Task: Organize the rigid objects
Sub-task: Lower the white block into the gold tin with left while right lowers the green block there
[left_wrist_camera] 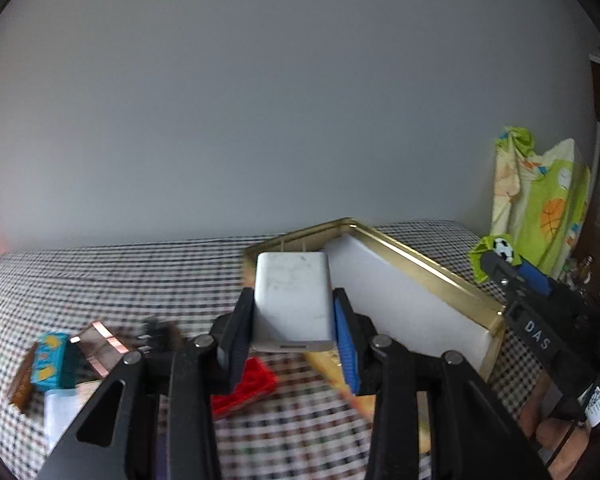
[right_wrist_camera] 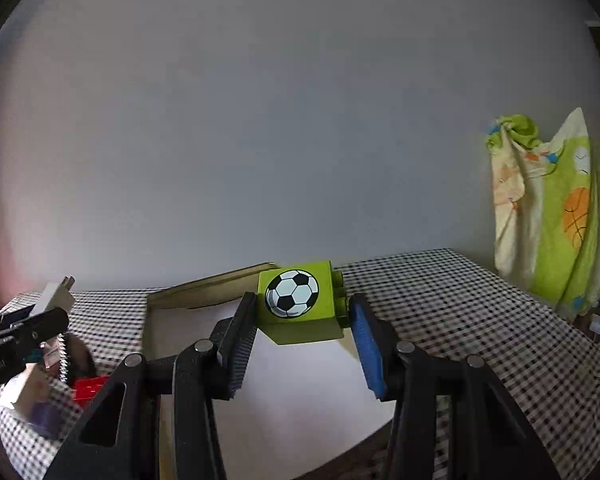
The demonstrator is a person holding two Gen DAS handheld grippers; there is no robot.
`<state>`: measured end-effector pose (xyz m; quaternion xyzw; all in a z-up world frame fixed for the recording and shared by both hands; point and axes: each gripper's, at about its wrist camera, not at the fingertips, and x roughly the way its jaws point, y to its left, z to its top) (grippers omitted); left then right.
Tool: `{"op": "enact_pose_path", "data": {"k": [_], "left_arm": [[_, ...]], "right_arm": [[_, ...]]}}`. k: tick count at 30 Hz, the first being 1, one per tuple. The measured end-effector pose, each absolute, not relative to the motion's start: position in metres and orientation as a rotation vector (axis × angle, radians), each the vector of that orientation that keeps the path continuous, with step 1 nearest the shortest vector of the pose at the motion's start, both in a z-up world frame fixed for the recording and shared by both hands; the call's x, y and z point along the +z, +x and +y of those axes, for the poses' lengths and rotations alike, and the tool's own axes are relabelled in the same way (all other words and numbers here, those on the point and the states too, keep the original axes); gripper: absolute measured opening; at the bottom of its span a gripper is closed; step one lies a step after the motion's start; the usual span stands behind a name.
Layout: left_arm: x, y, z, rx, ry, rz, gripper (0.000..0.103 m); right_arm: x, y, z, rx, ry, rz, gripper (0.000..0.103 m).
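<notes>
Blurred red brick behind left tongs

Pretty dim, flat daylight, no hard shadows, grey wall looks murky. Fisheye bends everything, with black vignette in the corners. On the left wrist view the red plastic brick and the checkered tablecloth are smeared with motion blur.

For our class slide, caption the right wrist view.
Right tongs grip a green soccer-ball block above the gold tray.
</notes>
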<state>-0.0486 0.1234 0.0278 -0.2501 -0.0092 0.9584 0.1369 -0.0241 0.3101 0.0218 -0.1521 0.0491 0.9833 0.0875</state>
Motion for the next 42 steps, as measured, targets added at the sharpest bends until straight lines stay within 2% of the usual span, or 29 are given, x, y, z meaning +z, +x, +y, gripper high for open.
{"op": "enact_pose_path", "data": {"k": [3, 8, 22, 33, 34, 36, 37, 38, 39, 40, 42], "left_arm": [[0.026, -0.055, 0.144, 2.752, -0.722, -0.008, 0.037], [0.016, -0.064, 0.163, 2.727, -0.760, 0.013, 0.037], [-0.017, -0.075, 0.175, 2.673, -0.857, 0.054, 0.037], [-0.019, -0.076, 0.180, 2.644, -0.862, 0.071, 0.038], [-0.019, -0.075, 0.180, 2.641, -0.858, 0.072, 0.042], [-0.017, -0.070, 0.182, 2.652, -0.829, 0.083, 0.065], [-0.015, -0.066, 0.182, 2.686, -0.808, 0.107, 0.072], [-0.014, -0.063, 0.181, 2.704, -0.784, 0.117, 0.087], [-0.011, -0.059, 0.179, 2.726, -0.750, 0.119, 0.100], [-0.007, -0.056, 0.177, 2.754, -0.720, 0.114, 0.103], [-0.004, -0.052, 0.173, 2.793, -0.687, 0.117, 0.102]], "right_arm": [[0.022, -0.024, 0.312, 2.927, -0.493, 0.188, 0.049], [0.015, -0.023, 0.309, 2.916, -0.543, 0.137, 0.049], [0.004, -0.034, 0.310, 2.870, -0.675, 0.143, 0.049], [0.000, -0.045, 0.317, 2.860, -0.749, 0.174, 0.050], [0.000, -0.046, 0.318, 2.863, -0.754, 0.190, 0.050], [0.000, -0.046, 0.319, 2.865, -0.763, 0.223, 0.052], [0.000, -0.045, 0.319, 2.859, -0.757, 0.232, 0.057], [0.001, -0.044, 0.320, 2.855, -0.739, 0.246, 0.060], [0.002, -0.041, 0.321, 2.855, -0.715, 0.264, 0.071], [0.004, -0.039, 0.322, 2.856, -0.685, 0.279, 0.078], [0.008, -0.035, 0.322, 2.868, -0.637, 0.297, 0.079]]}}
